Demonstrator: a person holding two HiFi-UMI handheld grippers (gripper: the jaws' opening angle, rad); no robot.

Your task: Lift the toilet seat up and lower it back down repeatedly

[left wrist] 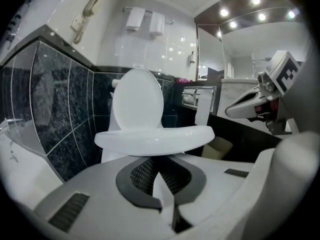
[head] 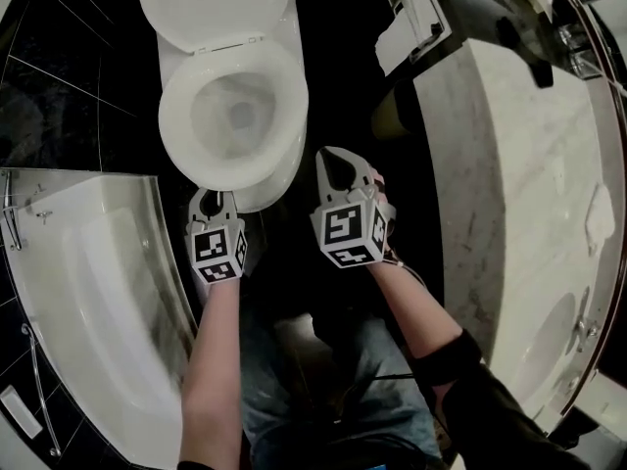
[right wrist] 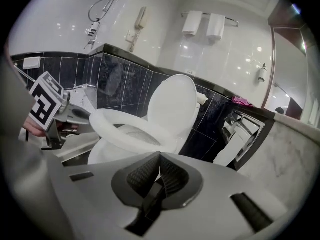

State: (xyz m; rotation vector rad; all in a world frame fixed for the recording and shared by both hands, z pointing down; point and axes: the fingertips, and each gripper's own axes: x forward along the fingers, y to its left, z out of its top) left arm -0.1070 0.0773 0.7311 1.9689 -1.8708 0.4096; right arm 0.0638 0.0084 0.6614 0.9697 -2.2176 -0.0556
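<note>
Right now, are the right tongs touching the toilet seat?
Apart. The head view shows a dark gap between the right tongs and the toilet seat.

toilet seat (head: pixel 174 116) down; left tool (head: pixel 212 204), right tool (head: pixel 340 171) near its front

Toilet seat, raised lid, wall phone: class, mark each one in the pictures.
toilet seat (head: pixel 290 101): head view, right side of the ring.
lid (left wrist: pixel 137 104): left gripper view, middle of its upright face.
wall phone (right wrist: pixel 141 18): right gripper view, the handset.
</note>
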